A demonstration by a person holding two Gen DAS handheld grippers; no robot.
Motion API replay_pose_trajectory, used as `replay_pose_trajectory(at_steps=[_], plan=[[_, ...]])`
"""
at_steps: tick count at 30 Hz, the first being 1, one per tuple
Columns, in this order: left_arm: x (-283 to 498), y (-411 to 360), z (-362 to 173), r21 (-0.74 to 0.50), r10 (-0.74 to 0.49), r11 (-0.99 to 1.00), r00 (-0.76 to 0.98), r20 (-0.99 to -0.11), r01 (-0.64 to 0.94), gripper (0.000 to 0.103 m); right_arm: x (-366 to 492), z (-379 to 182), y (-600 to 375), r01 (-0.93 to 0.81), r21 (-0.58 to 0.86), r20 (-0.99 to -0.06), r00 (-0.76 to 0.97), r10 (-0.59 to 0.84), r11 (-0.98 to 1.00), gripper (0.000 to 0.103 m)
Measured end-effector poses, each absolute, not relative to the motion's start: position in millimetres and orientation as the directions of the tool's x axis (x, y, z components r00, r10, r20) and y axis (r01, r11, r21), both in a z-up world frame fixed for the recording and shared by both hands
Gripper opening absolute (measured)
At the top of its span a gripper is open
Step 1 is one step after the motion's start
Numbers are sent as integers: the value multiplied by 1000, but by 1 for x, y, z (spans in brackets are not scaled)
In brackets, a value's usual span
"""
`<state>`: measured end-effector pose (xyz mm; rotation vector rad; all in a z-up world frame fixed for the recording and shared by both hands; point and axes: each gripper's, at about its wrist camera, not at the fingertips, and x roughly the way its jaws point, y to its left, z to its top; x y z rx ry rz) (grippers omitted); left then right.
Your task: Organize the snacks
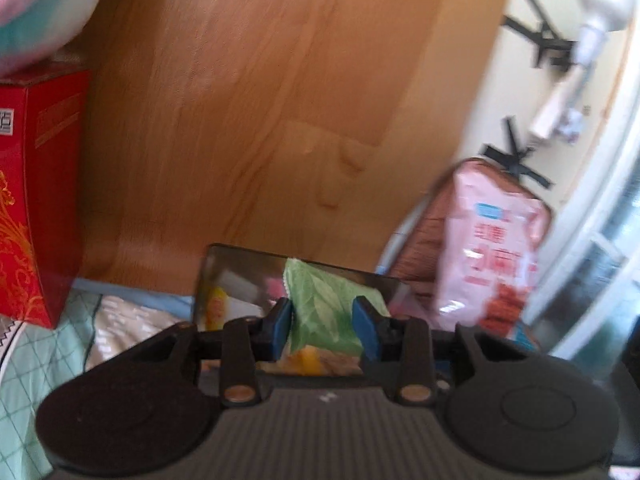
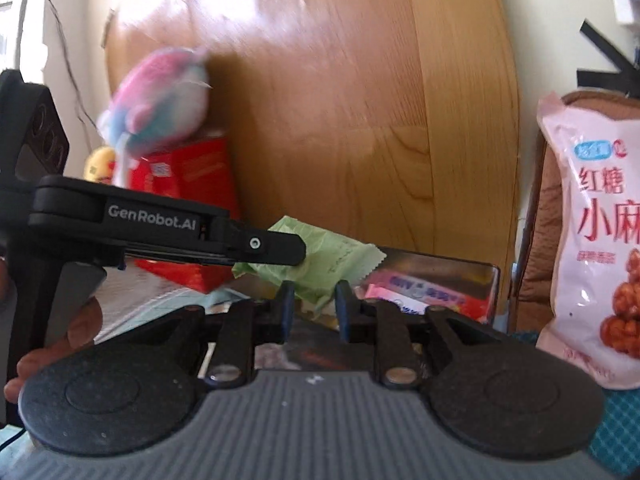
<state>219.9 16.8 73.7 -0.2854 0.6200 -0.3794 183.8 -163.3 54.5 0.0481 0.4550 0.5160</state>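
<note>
Green snack packet (image 1: 324, 312), light, soft and crinkly, hangs over the open snack tin (image 2: 486, 280), clamped at its left side by the left tool (image 1: 325, 328) and at its lower corner by the right tool (image 2: 312, 304); best gripped at the sealed edges.

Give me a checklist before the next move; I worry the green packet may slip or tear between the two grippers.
1. Left gripper shut on green packet: ok.
2. Right gripper pressing the packet's corner: cannot tell.
3. Tin lies ahead, open: ok.
4. Free room in tin: cannot tell; pink packets lie inside.
5. Big pink bag stands off to the right of the tin: ok.
</note>
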Motion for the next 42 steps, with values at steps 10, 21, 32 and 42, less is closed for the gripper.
replay_pose_trajectory(at_steps=[10,21,32,42], plan=[[151,51,84,-460,-518,831,736,-435,313,39,125,56,-206,-455,289,-402,741,538,843,52],[-6,80,26,-623,-730,679,452,-512,389,40,-40,19,-213,-576,330,-493,570,657,748,57],[19,34,0,-607,-677,731,450,-583,312,37,-83,3,-187,-614,239,-540,560,628,752,58],[20,46,15,-627,-670,720,534,-516,297,43,-84,-5,-159,-663,230,-530,528,663,712,61]])
